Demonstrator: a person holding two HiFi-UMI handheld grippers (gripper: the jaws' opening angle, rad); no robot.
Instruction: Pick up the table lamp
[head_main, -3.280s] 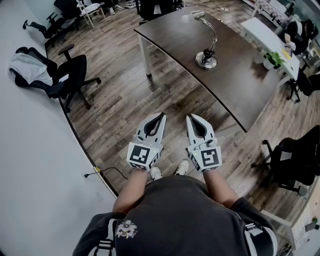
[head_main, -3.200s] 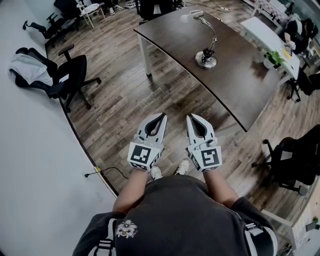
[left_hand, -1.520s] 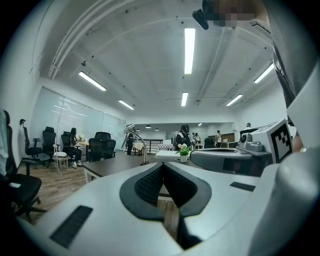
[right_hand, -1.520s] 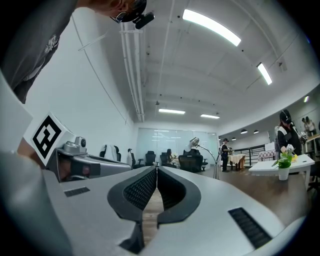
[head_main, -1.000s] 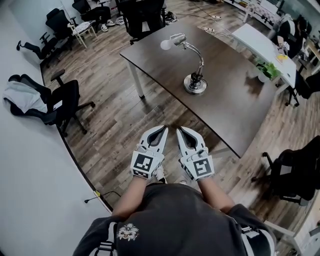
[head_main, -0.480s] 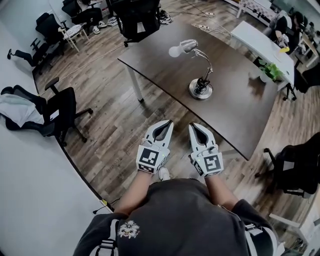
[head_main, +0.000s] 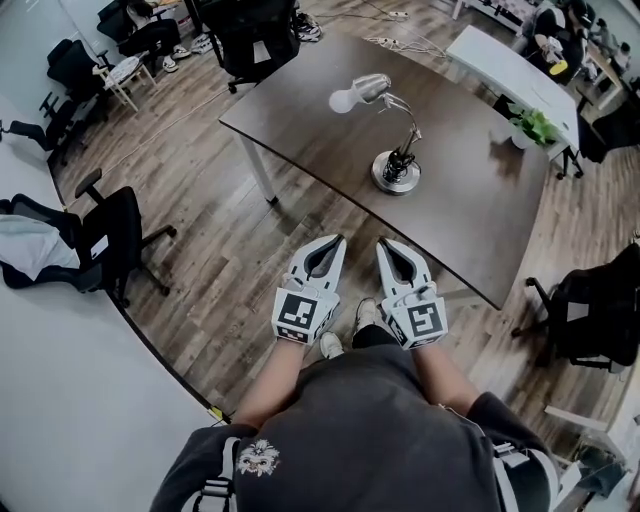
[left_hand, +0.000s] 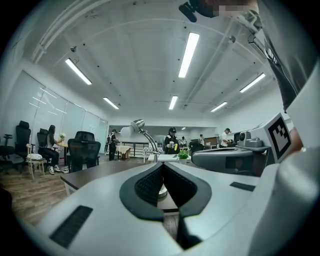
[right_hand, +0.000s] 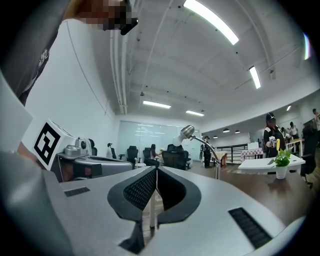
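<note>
Two grippers, both empty, both short of the lamp.

Head view: the left gripper (head_main: 336, 241) and right gripper (head_main: 384, 244) are held side by side over the wood-plank floor (head_main: 225, 225), near the bench edge. Each is a pale grey shell with a square-marker cube at the rear, and each has its fingers pressed together to a point. The table lamp (head_main: 396, 173) stands upright on the dark brown bench (head_main: 470, 200), well apart from both grippers. It has a round metallic base, a thin curved neck and a shiny shade holding a white bulb. A black office chair (head_main: 110, 235) stands on the floor at left. A white desk (head_main: 505, 70) and a small green plant (head_main: 533, 125) are beyond the bench.

Left gripper view: the black ribbed fingers (left_hand: 150, 184) meet at the tip with nothing between them. The lamp's shade and arched neck rise just above the tip, on the bench's matte top. The right gripper's smooth grey body lies at right.

Right gripper view: the textured dark fingers (right_hand: 140, 192) are closed on each other and pinch nothing. The lamp's chrome shade and bulb show above and right of the tip. The potted plant sits at far right.
</note>
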